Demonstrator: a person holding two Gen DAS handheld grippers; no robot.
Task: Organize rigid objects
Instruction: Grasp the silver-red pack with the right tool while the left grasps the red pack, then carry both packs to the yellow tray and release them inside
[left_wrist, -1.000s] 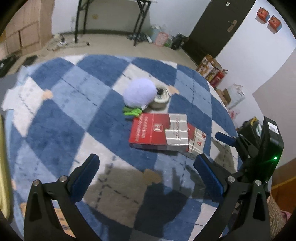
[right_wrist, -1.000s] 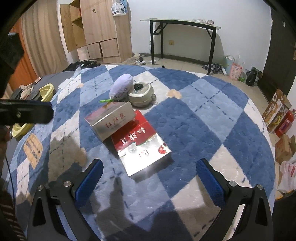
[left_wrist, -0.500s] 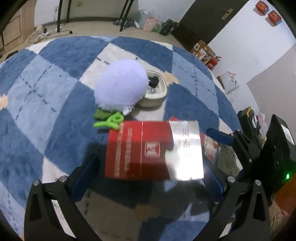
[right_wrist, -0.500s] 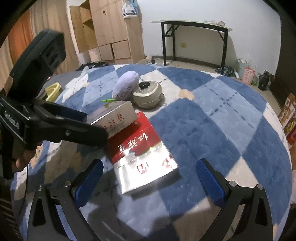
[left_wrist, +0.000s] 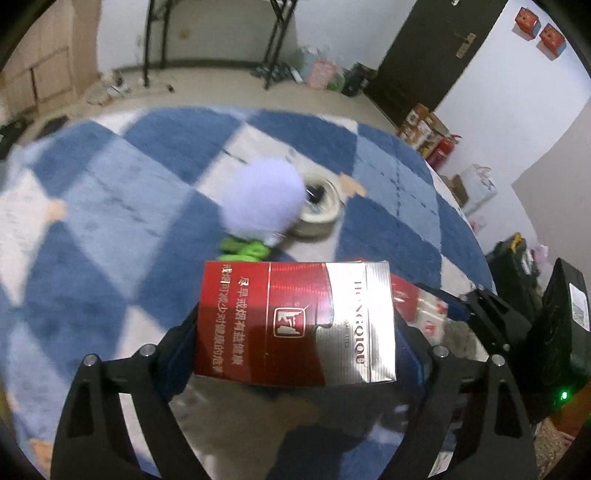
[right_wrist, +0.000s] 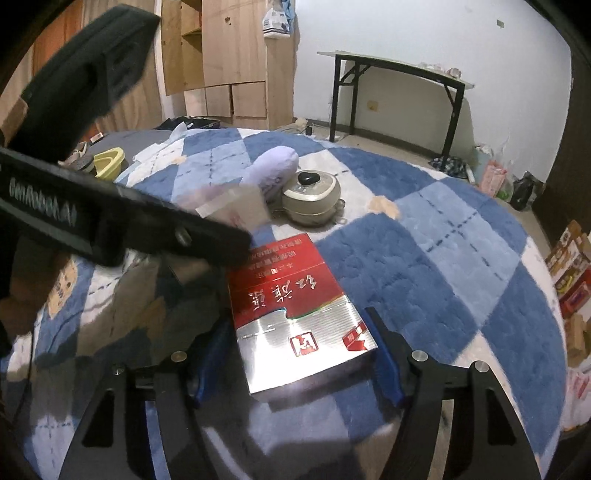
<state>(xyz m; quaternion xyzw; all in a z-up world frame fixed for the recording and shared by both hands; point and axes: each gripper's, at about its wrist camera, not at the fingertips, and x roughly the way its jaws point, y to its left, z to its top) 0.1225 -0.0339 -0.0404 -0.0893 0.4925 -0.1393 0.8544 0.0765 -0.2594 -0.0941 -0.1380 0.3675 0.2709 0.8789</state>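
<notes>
Left claw (left_wrist: 295, 347): closed on a red-and-silver carton (left_wrist: 295, 325), blue pads pressed to its two short ends; carton held flat, printed face up, raised off the rug. In the right wrist view this claw crosses the frame from 9 o'clock as a black bar (right_wrist: 122, 225), with the carton a pale blur at its tip (right_wrist: 232, 206).
Right claw (right_wrist: 295, 354): jaws brought in around a second carton (right_wrist: 299, 321), one blue pad (right_wrist: 210, 354) at its left edge, the other (right_wrist: 388, 369) at its right; whether they press it or only flank it, cannot tell.
Second carton: lies flat on the rug (right_wrist: 424, 266), red end away from the camera, silver end near. In the left wrist view it shows at 3 o'clock of the held carton, partly hidden (left_wrist: 417, 306).
Plush (left_wrist: 262, 199): lilac, soft, at 12 o'clock of the held carton, blurred; green leaves (left_wrist: 243, 251) at its near side.
Pot (right_wrist: 312, 197): beige, lidded with a black knob, touching the plush on its right.
Rug: blue and white diamonds, round edge.
Background: black-legged table (right_wrist: 395, 70) at 12 o'clock by the white wall; wooden cabinets (right_wrist: 229, 59) at 11 o'clock; yellow bowl (right_wrist: 109, 162) beyond the rug edge at 10 o'clock.
</notes>
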